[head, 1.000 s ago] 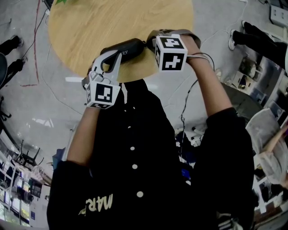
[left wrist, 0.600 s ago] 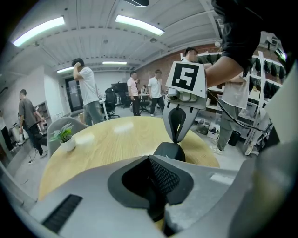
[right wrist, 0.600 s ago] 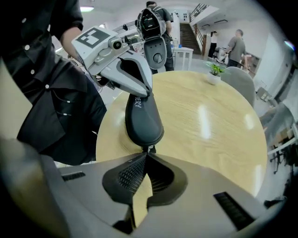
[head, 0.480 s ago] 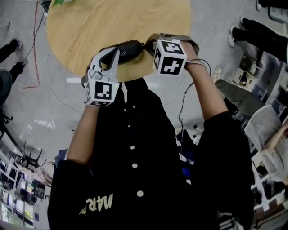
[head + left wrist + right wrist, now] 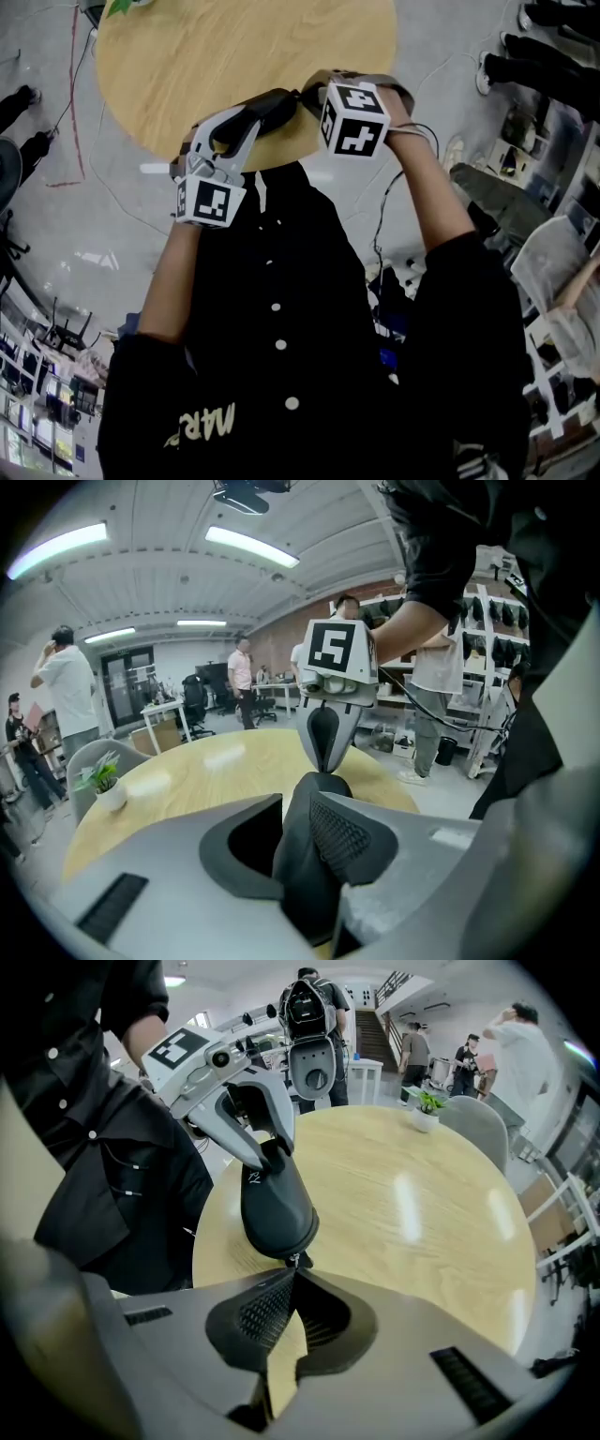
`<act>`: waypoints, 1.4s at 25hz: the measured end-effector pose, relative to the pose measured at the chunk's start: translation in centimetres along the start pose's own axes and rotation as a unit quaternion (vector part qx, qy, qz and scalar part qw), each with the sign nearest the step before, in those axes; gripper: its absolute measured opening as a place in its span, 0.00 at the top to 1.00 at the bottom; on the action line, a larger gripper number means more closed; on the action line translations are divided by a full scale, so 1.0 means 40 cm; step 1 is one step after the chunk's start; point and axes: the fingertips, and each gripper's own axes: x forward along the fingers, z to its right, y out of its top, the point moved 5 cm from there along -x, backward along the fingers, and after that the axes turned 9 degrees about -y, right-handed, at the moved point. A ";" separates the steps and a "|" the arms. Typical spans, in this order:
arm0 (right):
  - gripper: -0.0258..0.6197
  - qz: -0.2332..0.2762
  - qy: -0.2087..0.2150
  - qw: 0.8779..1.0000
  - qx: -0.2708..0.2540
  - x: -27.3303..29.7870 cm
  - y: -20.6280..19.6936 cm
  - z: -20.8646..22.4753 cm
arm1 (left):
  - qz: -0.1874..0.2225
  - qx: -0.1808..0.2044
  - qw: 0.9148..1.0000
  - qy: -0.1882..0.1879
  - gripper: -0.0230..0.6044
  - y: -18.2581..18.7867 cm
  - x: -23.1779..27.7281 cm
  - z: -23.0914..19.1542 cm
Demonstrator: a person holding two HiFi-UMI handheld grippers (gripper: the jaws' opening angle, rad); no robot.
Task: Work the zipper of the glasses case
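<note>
Left gripper (image 5: 302, 829) fingers (image 5: 349, 841) opening around glasses case (image 5: 275, 1202)

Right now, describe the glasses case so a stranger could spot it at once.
Find the round wooden table; at its near edge a case sits between two tools. It's the only black oblong pod there: the left tool, jaws opening, straddles one end, the right tool pinches its zipper pull.

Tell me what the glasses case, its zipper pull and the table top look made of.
Glasses case: black, matte, smooth rounded shell, probably moulded fabric or faux leather.
Zipper pull: tiny silvery glint, likely metal.
Table top: pale wood grain with soft light reflections, wood or wood-look laminate, satin finish.
</note>
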 end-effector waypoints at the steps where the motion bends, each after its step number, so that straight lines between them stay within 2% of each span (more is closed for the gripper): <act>1: 0.95 0.000 0.000 1.000 0.000 0.000 0.001 0.001 | 0.001 0.005 1.000 -0.004 0.84 0.001 -0.001 0.001; 3: 0.95 0.000 -0.003 1.000 -0.002 0.002 0.003 0.005 | 0.008 0.015 1.000 -0.012 0.83 0.003 0.000 0.003; 5: 0.96 0.000 -0.005 1.000 -0.002 0.003 0.004 0.008 | 0.013 0.019 0.999 -0.026 0.78 0.006 0.002 0.009; 7: 0.96 -0.001 -0.004 1.000 -0.003 0.006 0.004 0.009 | 0.002 0.022 0.999 -0.042 0.76 0.004 0.003 0.017; 11: 0.95 -0.002 -0.004 1.000 -0.003 0.005 0.005 0.010 | 0.001 0.020 0.999 -0.040 0.76 0.004 0.004 0.021; 16: 0.95 -0.002 -0.006 1.000 -0.002 0.003 0.001 0.009 | -0.013 0.028 0.998 -0.061 0.76 0.007 0.013 0.037; 35: 0.96 -0.007 -0.003 1.000 0.022 -0.001 -0.007 -0.016 | -0.013 0.028 0.998 -0.054 0.76 0.003 0.018 0.033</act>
